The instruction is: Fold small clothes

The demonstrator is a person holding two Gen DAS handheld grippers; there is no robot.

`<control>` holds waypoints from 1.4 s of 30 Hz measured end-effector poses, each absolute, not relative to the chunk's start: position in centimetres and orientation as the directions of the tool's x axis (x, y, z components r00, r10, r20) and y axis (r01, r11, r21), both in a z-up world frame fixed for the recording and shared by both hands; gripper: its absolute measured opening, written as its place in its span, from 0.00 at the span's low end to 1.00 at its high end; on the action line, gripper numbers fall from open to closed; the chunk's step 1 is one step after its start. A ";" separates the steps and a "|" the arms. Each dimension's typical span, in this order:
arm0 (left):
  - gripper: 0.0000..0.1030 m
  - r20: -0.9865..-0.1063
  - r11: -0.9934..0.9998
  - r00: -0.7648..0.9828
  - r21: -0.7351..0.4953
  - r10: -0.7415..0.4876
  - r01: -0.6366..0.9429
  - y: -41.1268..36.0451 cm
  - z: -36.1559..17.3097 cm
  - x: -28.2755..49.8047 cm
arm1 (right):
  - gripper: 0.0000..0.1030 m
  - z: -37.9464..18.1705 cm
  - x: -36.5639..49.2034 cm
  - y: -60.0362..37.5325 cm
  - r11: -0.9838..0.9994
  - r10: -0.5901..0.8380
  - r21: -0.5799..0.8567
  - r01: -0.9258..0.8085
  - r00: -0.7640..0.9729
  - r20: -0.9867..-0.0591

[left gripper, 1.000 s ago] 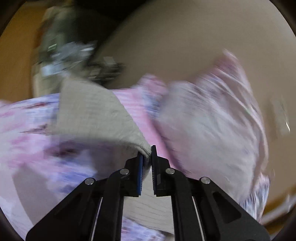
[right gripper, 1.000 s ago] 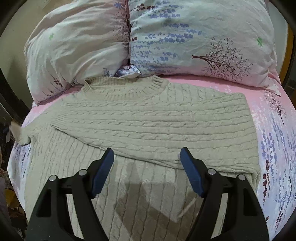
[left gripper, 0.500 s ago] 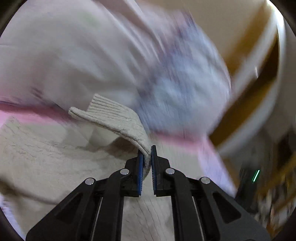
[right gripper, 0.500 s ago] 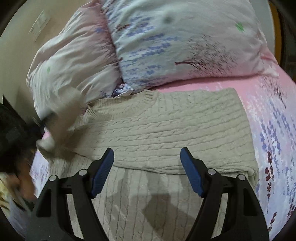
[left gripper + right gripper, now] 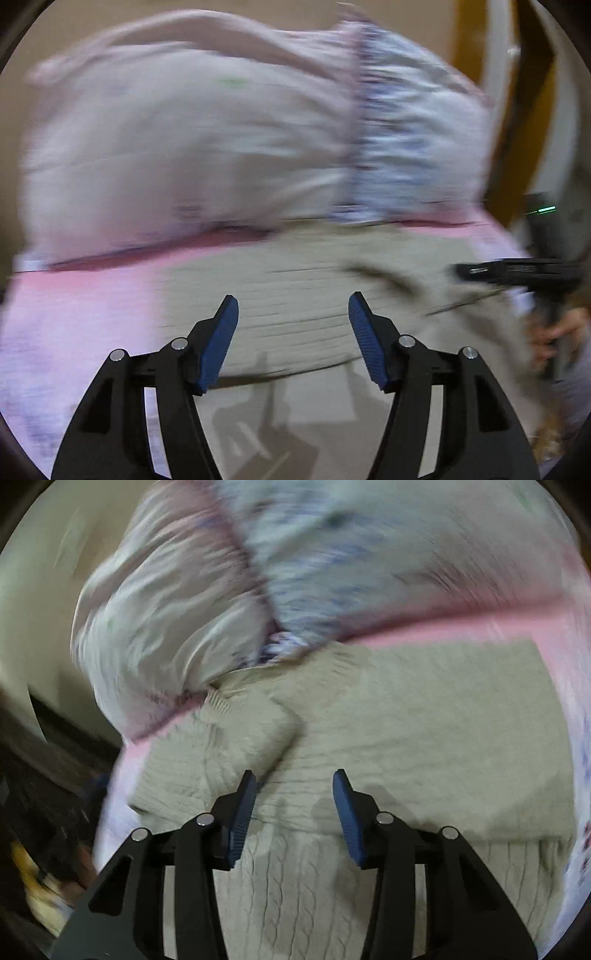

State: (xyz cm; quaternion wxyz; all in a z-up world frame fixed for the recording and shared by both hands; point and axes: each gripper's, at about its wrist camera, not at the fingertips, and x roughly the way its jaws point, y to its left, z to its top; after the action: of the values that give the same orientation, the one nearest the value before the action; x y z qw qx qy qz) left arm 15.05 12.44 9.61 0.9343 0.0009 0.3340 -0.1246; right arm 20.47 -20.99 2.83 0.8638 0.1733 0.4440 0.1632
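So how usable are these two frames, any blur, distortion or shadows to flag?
Left wrist view: heavy motion blur smears the pillows and sweater; only the left tool is sharp, casting a shadow on the knit below. Right wrist view: pillows streaked, sweater softer but its cable texture is readable near the right tool. Both show fisheye curvature and dark corners.

The sweater [image 5: 406,731] lies flat on the bed [image 5: 480,627], one sleeve [image 5: 251,734] folded across its body. Behind it, two pillows [image 5: 166,602] sit side by side, touching.
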 end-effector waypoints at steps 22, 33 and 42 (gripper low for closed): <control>0.52 -0.784 0.998 0.620 0.026 -0.011 0.050 18.0 2.7 17.3 | 0.07 4.0 19.6 -17.8 0.977 0.153 0.212 -0.017 0.748 -0.646; 0.52 -0.782 0.999 0.624 0.010 -0.021 0.046 18.0 2.6 17.7 | 0.38 -1.2 19.6 -26.6 0.787 0.437 0.609 0.099 0.607 -0.664; 0.42 -0.767 0.998 0.641 0.046 0.013 0.035 17.4 2.8 18.2 | 0.07 -1.8 22.6 -27.5 0.785 0.439 0.609 0.113 0.592 -0.676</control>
State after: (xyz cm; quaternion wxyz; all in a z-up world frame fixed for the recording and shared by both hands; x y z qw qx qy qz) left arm 18.19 17.36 2.76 0.9054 0.0282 0.4235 -0.0059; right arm 22.62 -27.53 -1.84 0.8356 0.3127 0.4410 0.0974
